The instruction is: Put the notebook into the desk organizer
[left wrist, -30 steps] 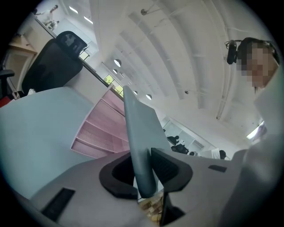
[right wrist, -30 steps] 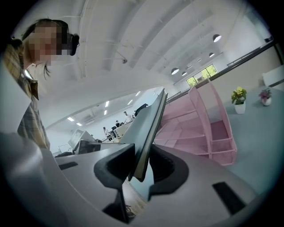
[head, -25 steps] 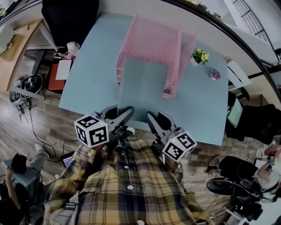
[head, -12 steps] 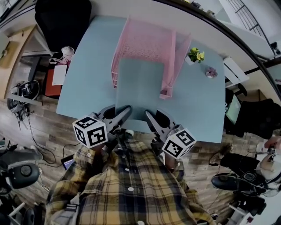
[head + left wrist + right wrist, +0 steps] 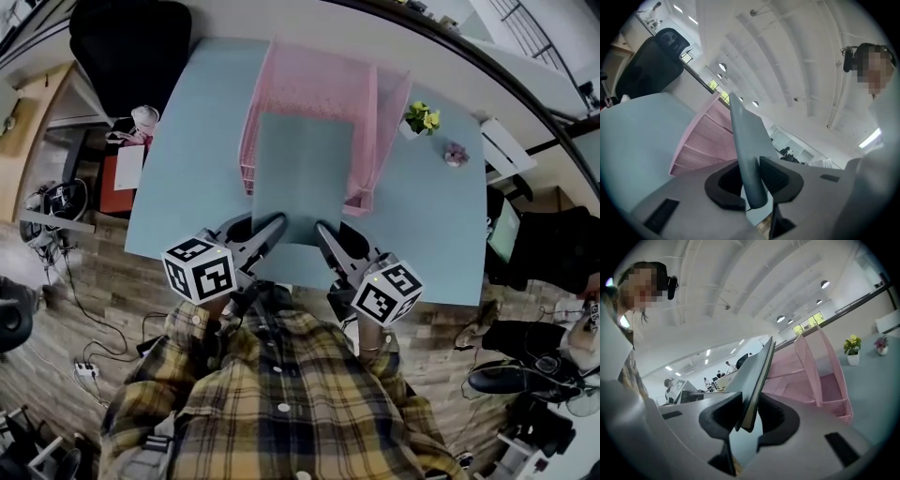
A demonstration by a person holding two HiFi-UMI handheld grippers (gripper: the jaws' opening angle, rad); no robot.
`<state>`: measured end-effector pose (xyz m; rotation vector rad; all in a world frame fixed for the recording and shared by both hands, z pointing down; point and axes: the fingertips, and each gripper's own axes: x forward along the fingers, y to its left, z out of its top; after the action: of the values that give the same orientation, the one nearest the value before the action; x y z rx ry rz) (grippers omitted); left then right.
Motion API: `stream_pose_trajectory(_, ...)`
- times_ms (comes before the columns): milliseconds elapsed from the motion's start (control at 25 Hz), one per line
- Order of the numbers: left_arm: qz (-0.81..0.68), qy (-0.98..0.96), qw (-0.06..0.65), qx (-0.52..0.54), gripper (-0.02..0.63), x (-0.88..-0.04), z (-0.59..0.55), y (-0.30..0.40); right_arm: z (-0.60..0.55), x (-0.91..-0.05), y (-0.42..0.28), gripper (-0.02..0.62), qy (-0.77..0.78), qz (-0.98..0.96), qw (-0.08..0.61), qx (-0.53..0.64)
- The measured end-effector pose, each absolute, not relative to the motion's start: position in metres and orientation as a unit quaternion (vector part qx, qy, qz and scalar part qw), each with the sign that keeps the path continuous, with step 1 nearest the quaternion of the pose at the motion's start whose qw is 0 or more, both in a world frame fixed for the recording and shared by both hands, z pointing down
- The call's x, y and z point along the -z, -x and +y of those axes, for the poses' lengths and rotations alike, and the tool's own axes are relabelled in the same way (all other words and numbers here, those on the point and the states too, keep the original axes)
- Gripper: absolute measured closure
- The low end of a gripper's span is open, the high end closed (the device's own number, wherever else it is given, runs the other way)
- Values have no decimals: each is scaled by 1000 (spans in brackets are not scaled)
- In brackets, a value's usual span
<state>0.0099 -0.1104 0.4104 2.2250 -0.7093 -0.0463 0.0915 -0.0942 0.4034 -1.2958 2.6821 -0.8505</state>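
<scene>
while the teal notebook (image 5: pixel 302 178) is held out over the light blue desk (image 5: pixel 197 131), it is clamped at its near edge from both sides: the left gripper (image 5: pixel 270 232) is closed on the left corner and the right gripper (image 5: pixel 328 236) on the right corner, the cover being pinched between the dark pads in each gripper view. compared with a second ago, the notebook's far edge is seen further over the pink mesh desk organizer (image 5: pixel 314 80), so that more of the trays is covered by it in the head view, and the grip on it is unchanged. the notebook appears to be lifted off the desk, but it is not yet lodged in any tray. the approach is judged to be well under way, and the far edge must yet be lined up with a tray opening before the notebook can be slid in and released. a small potted plant (image 5: pixel 424 119) is left well apart on the right.
</scene>
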Motion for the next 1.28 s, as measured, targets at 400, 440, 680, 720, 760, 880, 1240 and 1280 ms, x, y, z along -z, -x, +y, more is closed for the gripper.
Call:
stream_pose_trajectory(400, -296, -876, 382, -5, 486, -410, -146, -17, -127, -406, -102, 500, 446, 836, 70, 312)
stream_pose_trajectory(440, -300, -877, 375, -10, 482, -409, -147, -18, -128, -405, -102, 500, 447, 833, 76, 318)
stream_pose_trajectory(680, -317, -886, 336, -29, 454, -402, -145, -14, -130, -403, -101, 500, 454, 809, 105, 359)
stream_pose_trajectory(720, -319, -888, 331, -29, 450, -401, -145, -13, -130, -403, -101, 500, 456, 804, 111, 366)
stream_pose_trajectory(760, -320, -888, 328, -29, 445, -401, -144, -12, -131, -402, -100, 500, 457, 798, 118, 373)
stream_pose_trajectory(880, -320, -891, 322, -30, 430, -401, -141, -12, -133, -402, -102, 500, 464, 784, 132, 391)
stream_pose_trajectory(1240, -308, -892, 331, -22, 383, -397, -139, -23, -141, -394, -110, 493, 451, 775, 158, 413)
stream_pose_trajectory(1280, -308, -892, 331, -20, 382, -396, -140, -23, -140, -395, -111, 488, 453, 778, 148, 409)
